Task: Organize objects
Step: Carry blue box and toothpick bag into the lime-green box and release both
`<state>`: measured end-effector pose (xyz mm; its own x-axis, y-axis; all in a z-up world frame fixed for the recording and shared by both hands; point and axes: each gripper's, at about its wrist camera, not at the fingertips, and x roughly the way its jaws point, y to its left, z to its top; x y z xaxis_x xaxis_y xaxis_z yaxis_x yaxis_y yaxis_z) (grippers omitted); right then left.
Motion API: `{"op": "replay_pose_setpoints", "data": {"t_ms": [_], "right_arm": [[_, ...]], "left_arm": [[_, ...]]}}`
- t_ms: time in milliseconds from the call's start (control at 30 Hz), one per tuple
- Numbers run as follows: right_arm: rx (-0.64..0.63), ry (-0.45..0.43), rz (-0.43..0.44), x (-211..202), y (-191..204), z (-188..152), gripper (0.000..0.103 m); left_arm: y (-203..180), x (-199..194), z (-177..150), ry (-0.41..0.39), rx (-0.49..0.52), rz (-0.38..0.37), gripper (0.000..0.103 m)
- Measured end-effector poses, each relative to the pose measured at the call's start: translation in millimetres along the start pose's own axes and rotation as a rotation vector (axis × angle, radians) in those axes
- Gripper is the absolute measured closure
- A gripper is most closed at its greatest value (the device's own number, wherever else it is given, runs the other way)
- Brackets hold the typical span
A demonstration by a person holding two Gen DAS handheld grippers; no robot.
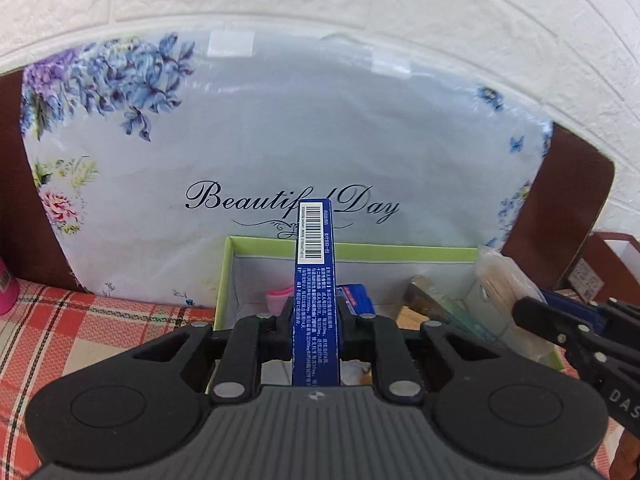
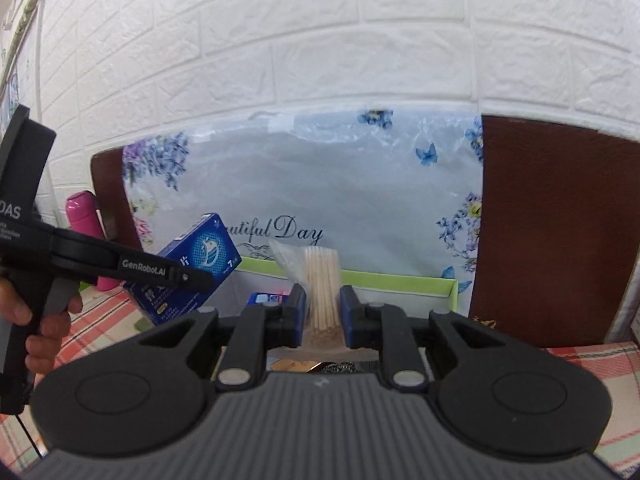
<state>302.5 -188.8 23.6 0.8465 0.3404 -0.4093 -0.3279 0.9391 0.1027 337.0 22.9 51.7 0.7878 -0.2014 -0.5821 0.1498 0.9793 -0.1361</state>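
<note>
Left gripper (image 1: 316, 316): tilted downward, clamped on blue box (image 1: 314, 280) held above green tray (image 1: 400, 249) | right gripper (image 2: 323, 312): gripping bagged cotton swabs (image 2: 322, 280) | right view only: hand (image 2: 44, 320), box's front face, pink bottle (image 2: 82, 216).

The box (image 1: 316, 292) is dark blue with white writing and a black-and-white barcode. The tray (image 1: 400, 249) has a light green rim and pale walls. The big bag (image 1: 280, 140) behind is pale blue with blue, purple and pink flowers. The cloth (image 1: 80, 320) is red, pink and cream checks. The bottle (image 2: 82, 220) is bright pink.
</note>
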Motion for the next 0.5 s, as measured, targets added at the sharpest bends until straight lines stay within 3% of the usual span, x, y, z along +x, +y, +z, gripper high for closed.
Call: {"op": "replay_pose_setpoints", "data": {"t_ms": [67, 100, 133, 167, 233, 267, 300, 500], "right_arm": [[-0.011, 0.026, 0.010, 20, -2, -6, 0.075], [-0.023, 0.058, 0.012, 30, -3, -10, 0.056], [-0.033, 0.074, -0.007, 37, -3, -15, 0.051], [-0.047, 0.078, -0.030, 41, -4, -19, 0.044], [-0.056, 0.068, -0.056, 40, -6, -23, 0.029], [-0.043, 0.054, -0.059, 36, -9, -24, 0.015], [-0.028, 0.043, -0.058, 32, -11, -24, 0.010], [-0.002, -0.014, -0.073, -4, -10, -11, 0.000]], "left_arm": [[3, 7, -3, -0.013, 0.005, -0.008, 0.078], [5, 9, -6, -0.016, 0.002, -0.015, 0.054], [7, 10, -9, -0.013, -0.006, -0.006, 0.023], [8, 9, -12, -0.024, -0.012, 0.014, 0.015], [9, 3, -20, -0.075, 0.013, 0.048, 0.014], [9, 2, -23, -0.078, 0.034, 0.052, 0.014], [9, 1, -24, -0.071, 0.048, 0.059, 0.014], [5, -25, -23, -0.079, 0.020, 0.047, 0.014]]}}
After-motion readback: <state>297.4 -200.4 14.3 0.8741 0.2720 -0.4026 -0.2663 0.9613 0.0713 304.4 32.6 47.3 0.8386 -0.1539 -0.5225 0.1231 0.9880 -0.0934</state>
